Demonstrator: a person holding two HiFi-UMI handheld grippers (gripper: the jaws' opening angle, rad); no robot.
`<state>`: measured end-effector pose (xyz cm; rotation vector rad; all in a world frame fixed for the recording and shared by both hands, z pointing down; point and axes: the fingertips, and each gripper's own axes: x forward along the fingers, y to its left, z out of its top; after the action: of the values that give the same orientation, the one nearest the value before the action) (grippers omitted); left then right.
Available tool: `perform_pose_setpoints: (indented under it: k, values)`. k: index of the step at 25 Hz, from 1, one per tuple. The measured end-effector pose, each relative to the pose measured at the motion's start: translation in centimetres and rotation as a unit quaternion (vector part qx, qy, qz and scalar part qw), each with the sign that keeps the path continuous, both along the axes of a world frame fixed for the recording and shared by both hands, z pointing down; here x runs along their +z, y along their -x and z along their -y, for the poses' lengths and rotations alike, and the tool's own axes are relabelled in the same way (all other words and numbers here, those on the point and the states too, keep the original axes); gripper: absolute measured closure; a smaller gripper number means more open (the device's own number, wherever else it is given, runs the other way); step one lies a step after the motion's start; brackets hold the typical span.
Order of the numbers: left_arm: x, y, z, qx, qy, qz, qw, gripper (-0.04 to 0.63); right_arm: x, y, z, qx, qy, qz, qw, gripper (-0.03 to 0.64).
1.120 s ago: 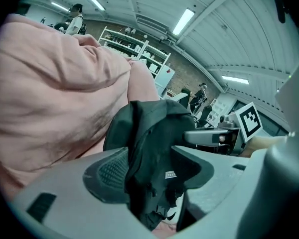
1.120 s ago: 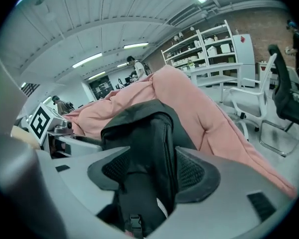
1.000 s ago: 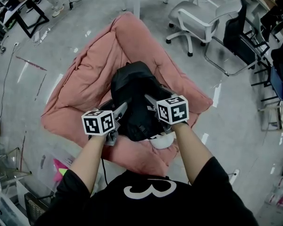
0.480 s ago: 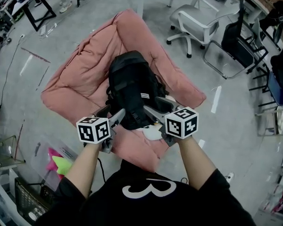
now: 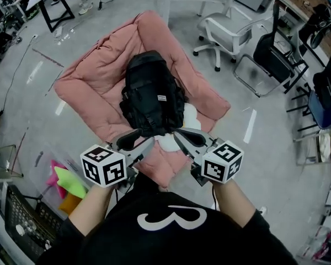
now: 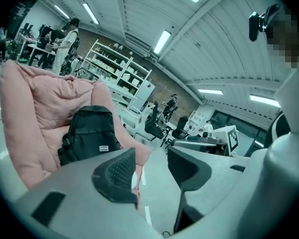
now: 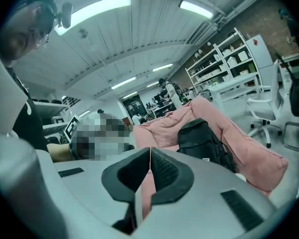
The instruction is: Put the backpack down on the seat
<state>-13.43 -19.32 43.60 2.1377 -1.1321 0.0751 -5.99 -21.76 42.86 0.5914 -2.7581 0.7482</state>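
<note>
Right claw (image 7: 150, 153) drew back shut; backpack (image 5: 151, 93) lies ahead on seat (image 5: 94, 87)

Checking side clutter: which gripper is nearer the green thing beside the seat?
Left. The left gripper, jaws closing on nothing, hangs just right of the green thing; the right gripper is farther right, beyond it.

The backpack (image 5: 151, 98) is black and bulky, with a small white label (image 5: 161, 97) on its front. It sits on the seat (image 5: 94, 87), a large pink cushioned lounger with puffed, raised sides, and leans back into the seat's hollow, front face up. It lies just ahead of the right claw (image 5: 179, 134), near its closed tips but not touching them. Its bottom end is nearest the claw and its top points away.
</note>
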Motion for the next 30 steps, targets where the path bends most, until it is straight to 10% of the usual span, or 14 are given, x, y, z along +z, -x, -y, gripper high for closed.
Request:
perform_pose_setpoints:
  k: [5,14,30]
  values:
    - [-6.1,-1.5,-4.4,-0.036,-0.062,0.006,0.9974,0.580,-5.4,-2.1,-4.6,-0.024,-0.022,0.050,0.998,0.612]
    - [-11.7,-5.7,-10.2,0.005,-0.145,0.050,0.9882,0.589,-11.5,-4.1,-10.5,-0.070,-0.078,0.087,0.991,0.612]
    - [-9.0,-4.2,-11.7,-0.005,-0.145,0.050,0.9881,0.589,-7.3,-3.6,-12.0,-0.057,-0.068,0.052,0.995,0.612]
